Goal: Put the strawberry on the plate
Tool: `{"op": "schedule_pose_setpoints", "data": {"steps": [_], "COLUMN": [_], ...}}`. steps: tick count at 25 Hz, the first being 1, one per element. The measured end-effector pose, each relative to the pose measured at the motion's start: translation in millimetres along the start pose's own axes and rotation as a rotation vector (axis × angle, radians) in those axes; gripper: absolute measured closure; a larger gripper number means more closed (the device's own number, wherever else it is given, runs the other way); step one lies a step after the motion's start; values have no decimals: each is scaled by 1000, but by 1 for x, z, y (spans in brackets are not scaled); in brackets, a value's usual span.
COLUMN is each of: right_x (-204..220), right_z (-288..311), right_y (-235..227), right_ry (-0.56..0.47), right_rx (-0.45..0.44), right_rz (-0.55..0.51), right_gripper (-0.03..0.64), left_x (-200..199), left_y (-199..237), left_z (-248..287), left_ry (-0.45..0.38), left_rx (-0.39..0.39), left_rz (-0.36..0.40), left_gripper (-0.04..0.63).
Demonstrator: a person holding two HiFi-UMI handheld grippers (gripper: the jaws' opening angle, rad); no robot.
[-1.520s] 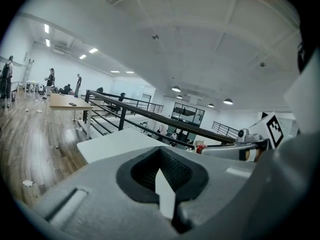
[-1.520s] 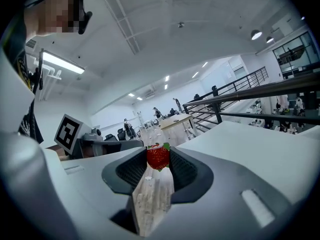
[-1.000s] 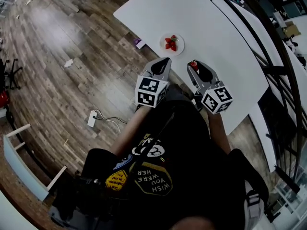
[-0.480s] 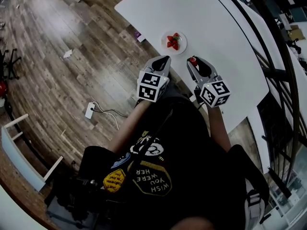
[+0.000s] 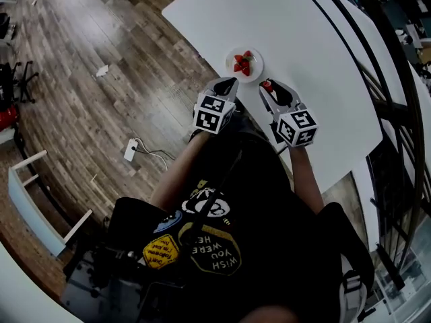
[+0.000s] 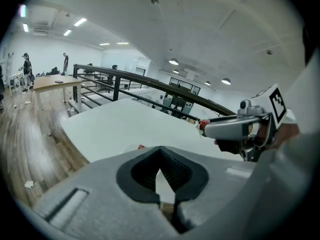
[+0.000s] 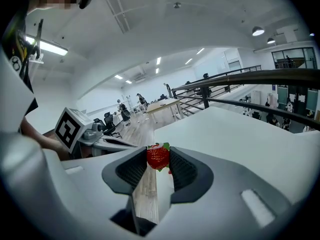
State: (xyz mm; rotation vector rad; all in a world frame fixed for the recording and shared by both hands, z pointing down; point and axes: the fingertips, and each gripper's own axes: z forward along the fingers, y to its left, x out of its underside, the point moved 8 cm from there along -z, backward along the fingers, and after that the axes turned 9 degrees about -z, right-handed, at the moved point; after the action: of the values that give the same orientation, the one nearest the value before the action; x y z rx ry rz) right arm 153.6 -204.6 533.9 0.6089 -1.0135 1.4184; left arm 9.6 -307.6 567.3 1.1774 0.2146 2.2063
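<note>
Here, the right hand-held gripper (image 5: 268, 88) pinches the strawberry (image 7: 158, 157), with the plate (image 5: 256, 72) just beyond, slightly left.

Left gripper (image 6: 160, 154), jaws apparently together, empty.

one plate (image 5: 255, 72), two grippers (image 5: 228, 83) (image 5: 268, 87), perhaps four strawberries (image 5: 241, 64).

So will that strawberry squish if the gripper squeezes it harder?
Probably: the strawberry looks ripe and sits pinched between the right gripper's pads, so a firmer squeeze could bruise it. Small, so likely light. Rounded, it might roll on the plate.
</note>
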Motion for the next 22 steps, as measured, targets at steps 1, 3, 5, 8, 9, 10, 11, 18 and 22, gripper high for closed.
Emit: {"op": "schedule_pose_setpoints", "data": {"steps": [1,3,5,8,9,10,11,18,22], "right_x": [2,6,9,15,18,23,28,43,46], "right_z": [2,5,10,26,32,37,43,79,86], "right_y": [-2,-8,-15,-22,-25,-28,-32,-48,-51], "right_ry": [9,26,43,74,89,109,134,231,246], "right_rx": [-7,-18,-25,-34,-32,-24,-8,34,38], "right_rz": [0,3,-1,-14,-17,-19,-19,-28,-28], "right_gripper": [476,476,476,476,474,476,476,476,476], "left_x": [0,0,-1,-3,-2,-1,0,-1,6], "left_y": [1,0,0,6,8,10,13,35,43], "left_z": [2,6,12,19,22,26,30,52,57], "left_ry": [6,21,38,56,62,69,78,118,133], "left_rx": [-7,-22,-31,-40,-41,-41,-40,-30,-31], "left_rz": [-6,-5,-3,-7,-12,-17,-22,-35,-53], "left_gripper": [595,594,595,594,594,594,594,594,595]}}
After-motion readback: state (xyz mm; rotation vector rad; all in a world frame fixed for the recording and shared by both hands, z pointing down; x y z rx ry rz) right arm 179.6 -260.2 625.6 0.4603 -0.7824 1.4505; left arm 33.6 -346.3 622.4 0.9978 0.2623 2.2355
